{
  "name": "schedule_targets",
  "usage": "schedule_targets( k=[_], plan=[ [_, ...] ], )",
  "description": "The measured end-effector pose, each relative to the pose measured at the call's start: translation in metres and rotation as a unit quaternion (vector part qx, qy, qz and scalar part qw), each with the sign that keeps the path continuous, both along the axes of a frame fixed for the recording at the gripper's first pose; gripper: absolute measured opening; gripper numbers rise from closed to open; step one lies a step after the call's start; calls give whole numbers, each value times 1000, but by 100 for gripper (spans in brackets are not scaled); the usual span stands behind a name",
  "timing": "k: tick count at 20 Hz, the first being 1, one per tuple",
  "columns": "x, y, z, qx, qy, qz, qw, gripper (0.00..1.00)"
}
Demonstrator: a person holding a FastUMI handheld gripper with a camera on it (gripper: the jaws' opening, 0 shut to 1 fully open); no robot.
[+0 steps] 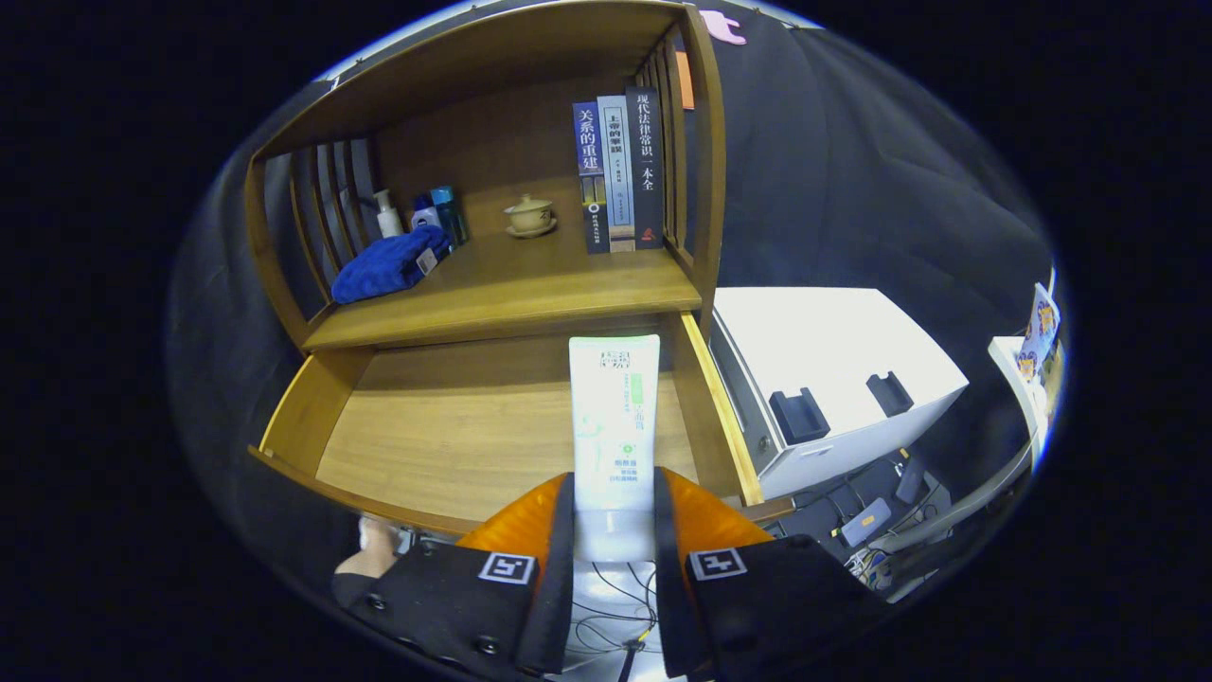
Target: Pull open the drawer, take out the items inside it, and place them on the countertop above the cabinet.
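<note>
One white tube [614, 417] is clamped by its cap end between both fingers of the hand-held gripper [614, 530], its flat end reaching out over the open drawer [454, 426]. Held low like this, it seems lifted clear of the drawer floor, though the fisheye makes that hard to judge. The surface [511, 284] above, beside the blue cloth [388, 265], cup [528, 216] and books [620, 170], has room for it. The tube's cap is hidden behind the fingers, and the drawer's near corner is cut off.

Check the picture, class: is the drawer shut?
No: the drawer is pulled open, and the gripper holds a white tube over it.
</note>
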State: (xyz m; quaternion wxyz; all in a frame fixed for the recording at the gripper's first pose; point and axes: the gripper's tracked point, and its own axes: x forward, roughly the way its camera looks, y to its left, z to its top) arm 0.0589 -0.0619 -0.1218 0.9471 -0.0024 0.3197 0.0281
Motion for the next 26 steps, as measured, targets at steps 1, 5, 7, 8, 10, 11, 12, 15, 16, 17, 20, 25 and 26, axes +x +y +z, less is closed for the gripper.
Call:
schedule_targets(
  k=[1,5,7,8,10,11,12,15,16,17,20,25,26],
  plan=[
    [-1,0,0,7,-1,-1,1000,46],
    [0,0,4,38,-19,4,999,45],
    [6,-3,4,39,-36,8,999,46],
    [9,-3,5,40,-45,7,998,45],
    [14,9,4,90,-43,0,995,45],
    [19,17,4,126,-34,-7,991,45],
    [22,24,2,151,-17,-9,988,45],
    [44,35,1,145,20,-23,989,45],
    [54,40,8,132,17,-19,991,45],
    [63,44,12,110,13,-9,994,45],
    [89,61,20,78,18,13,997,45],
    [126,86,15,41,30,25,998,45],
    [129,91,15,26,34,22,999,45]
  ],
)
